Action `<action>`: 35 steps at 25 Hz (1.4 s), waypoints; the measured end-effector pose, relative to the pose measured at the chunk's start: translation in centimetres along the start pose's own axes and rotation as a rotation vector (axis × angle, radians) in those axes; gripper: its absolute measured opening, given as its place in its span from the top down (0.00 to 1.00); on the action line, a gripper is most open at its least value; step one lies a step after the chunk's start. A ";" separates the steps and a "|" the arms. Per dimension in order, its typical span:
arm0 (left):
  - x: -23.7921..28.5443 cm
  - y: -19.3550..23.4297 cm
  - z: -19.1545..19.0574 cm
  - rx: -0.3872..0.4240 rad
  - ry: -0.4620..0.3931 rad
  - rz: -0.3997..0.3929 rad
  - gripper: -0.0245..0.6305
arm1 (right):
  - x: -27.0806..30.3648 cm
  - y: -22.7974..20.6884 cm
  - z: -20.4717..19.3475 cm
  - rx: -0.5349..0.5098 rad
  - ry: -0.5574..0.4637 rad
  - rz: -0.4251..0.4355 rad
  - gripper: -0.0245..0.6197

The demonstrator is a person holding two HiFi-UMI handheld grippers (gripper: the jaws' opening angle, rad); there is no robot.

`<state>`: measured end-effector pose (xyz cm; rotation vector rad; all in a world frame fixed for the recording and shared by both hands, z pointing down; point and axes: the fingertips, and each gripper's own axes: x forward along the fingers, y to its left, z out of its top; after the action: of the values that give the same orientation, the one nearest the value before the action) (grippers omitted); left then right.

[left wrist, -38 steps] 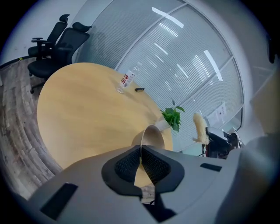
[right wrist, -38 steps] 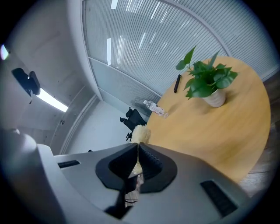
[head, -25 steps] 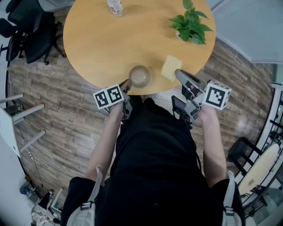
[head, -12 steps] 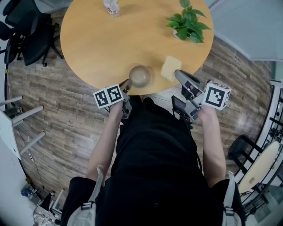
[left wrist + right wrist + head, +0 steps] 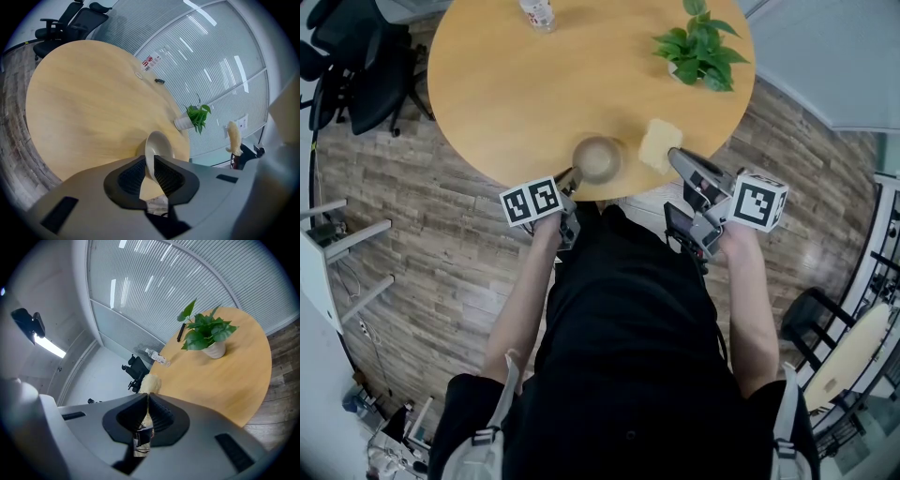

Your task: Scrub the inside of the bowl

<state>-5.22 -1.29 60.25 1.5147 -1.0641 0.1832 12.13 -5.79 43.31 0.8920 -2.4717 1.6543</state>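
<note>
My left gripper [image 5: 149, 165] has just been opening, the bowl [image 5: 159, 145] rim loose between its fingers. The right gripper [image 5: 146, 398] is pinching the sponge [image 5: 150, 382].

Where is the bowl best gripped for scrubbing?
Probably its thin near rim, approached from the near side: the bowl stands upright by the edge of the table, so one jaw goes inside, one outside, leaving the inside free for the sponge.
</note>
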 end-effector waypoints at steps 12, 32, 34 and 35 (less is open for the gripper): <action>-0.5 1.2 -0.3 -0.008 0.000 0.042 0.79 | 0.1 -0.1 0.2 -0.012 0.011 0.000 0.92; -6.9 -4.0 3.9 0.191 -0.209 0.043 0.89 | 1.1 2.1 -0.1 -0.164 0.009 0.092 0.92; -7.8 -5.3 4.5 0.241 -0.239 0.034 0.91 | 1.2 2.4 -0.2 -0.180 0.004 0.107 0.92; -8.2 -5.9 4.8 0.263 -0.252 0.028 0.92 | 1.2 2.6 -0.3 -0.188 0.002 0.113 0.92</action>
<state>-7.90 -2.04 49.40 1.7939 -1.3007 0.1592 9.81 -5.36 41.63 0.7409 -2.6660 1.4188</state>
